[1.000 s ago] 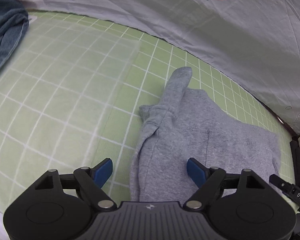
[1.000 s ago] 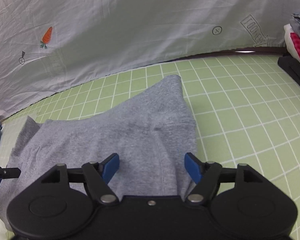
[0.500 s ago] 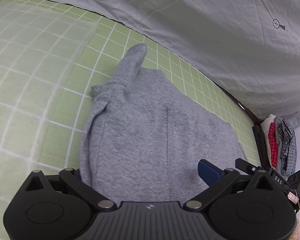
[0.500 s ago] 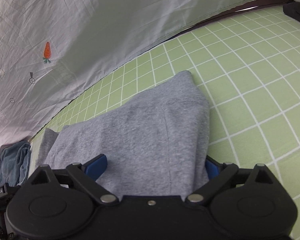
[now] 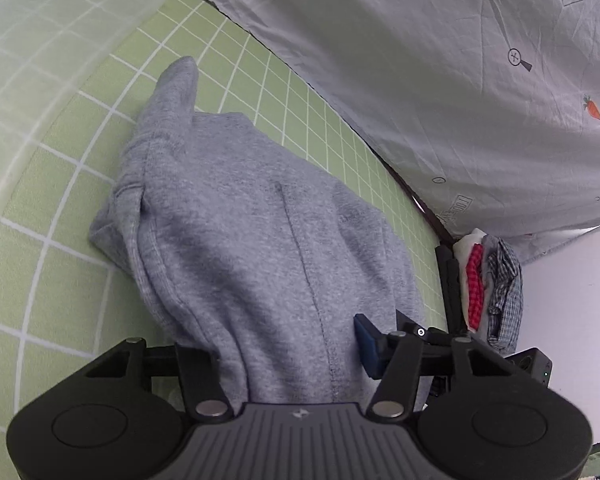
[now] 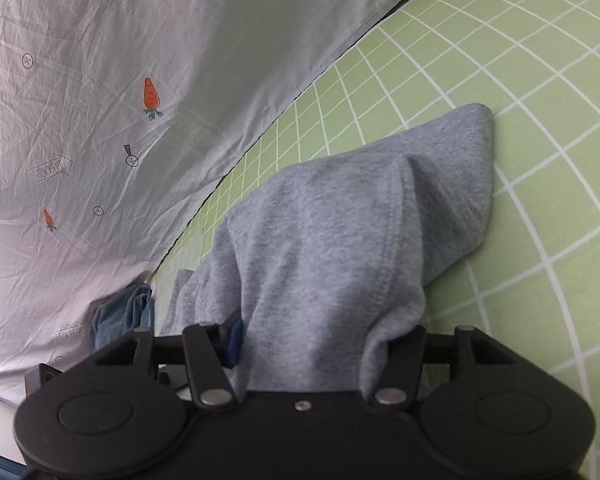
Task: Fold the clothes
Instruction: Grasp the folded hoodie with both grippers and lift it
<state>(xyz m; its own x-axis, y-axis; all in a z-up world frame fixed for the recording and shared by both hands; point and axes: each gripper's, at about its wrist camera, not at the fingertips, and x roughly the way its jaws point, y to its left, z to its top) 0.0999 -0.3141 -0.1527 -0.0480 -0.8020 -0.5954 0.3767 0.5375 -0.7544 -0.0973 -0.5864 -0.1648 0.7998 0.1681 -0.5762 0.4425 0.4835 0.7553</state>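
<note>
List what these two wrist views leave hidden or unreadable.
- Left wrist view: the left hand-held gripper is closing; the grey garment covers its left pad.
- Right wrist view: the right hand-held gripper is closing; the garment hides its right pad.
- Both views: the garment's near edge is hidden behind the gripper bodies.
- Left wrist view: the stacked clothes are too small to identify.

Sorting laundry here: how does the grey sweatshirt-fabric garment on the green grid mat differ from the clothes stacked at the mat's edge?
The grey sweatshirt-fabric garment is one plain grey piece; the stack of clothes mixes white, red knit and a dark check. The garment lies spread across the green grid mat, its near edge between both tools' closing jaws; the stack sits untouched at the mat's far edge. The garment looks only partly folded; the stack looks folded.
</note>
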